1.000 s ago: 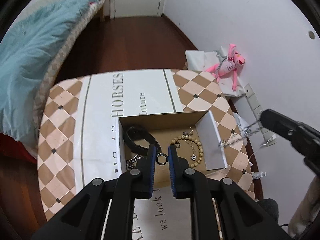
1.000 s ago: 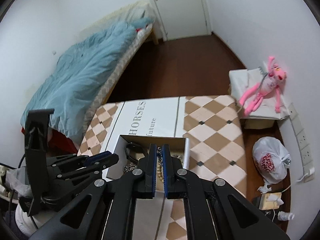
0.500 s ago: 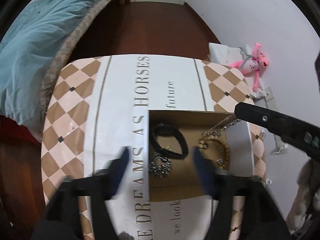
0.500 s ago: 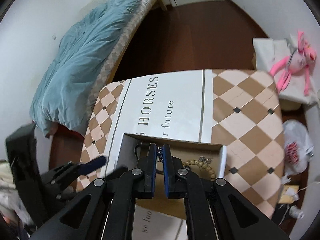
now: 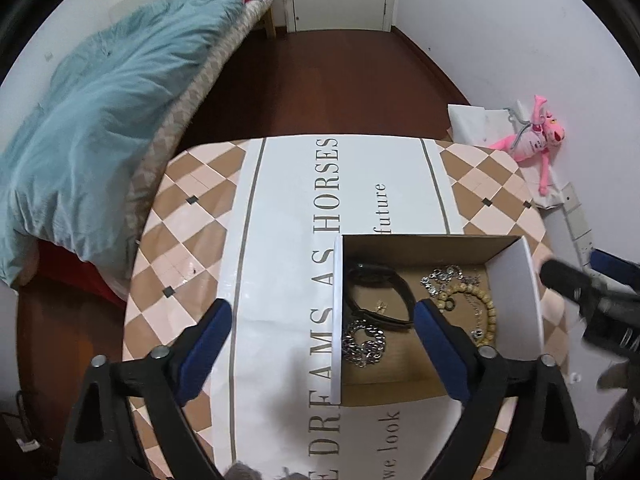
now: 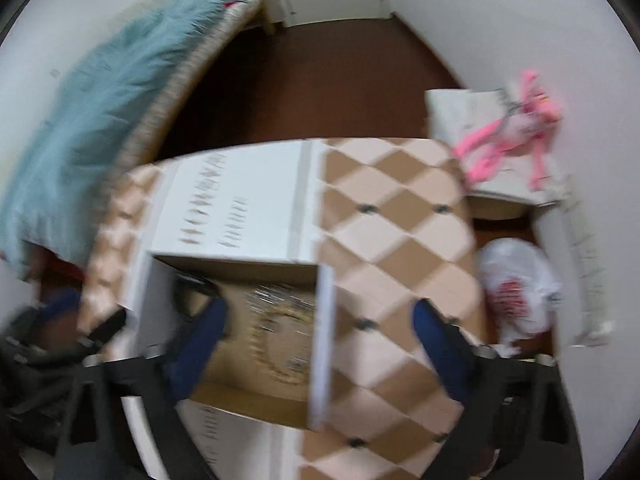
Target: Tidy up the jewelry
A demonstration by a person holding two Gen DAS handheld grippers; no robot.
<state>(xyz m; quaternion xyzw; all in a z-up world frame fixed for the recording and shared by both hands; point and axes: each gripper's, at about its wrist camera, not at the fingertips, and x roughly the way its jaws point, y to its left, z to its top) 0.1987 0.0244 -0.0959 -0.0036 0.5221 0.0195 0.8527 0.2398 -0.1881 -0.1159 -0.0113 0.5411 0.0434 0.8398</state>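
Both tongs are spread wide and grip nothing. The left tongs hang above the tabletop, one blue-padded finger over the white printed runner and the other over the open cardboard box, so that the box's left wall lies between them. The box stands on the right half of the runner, its white-faced flaps upright on both sides. Inside, on the brown floor, lie a black band at the left, a silver chain bunched in front of it, a wooden bead bracelet curled at the right, and a second silver chain behind the beads, toward the far wall. A small gold-coloured piece sits within the loop of the black band; what it is cannot be made out. The right tongs show in their own view, badly blurred, with one finger over the box and the other over the chequered cloth; the beads read only as a pale ring there. From the left view, part of that right tool juts in at the right edge, just beside the box's right flap. A bed with a teal blanket stands beyond the tabletop at left, and a pink plush toy lies by the right wall.
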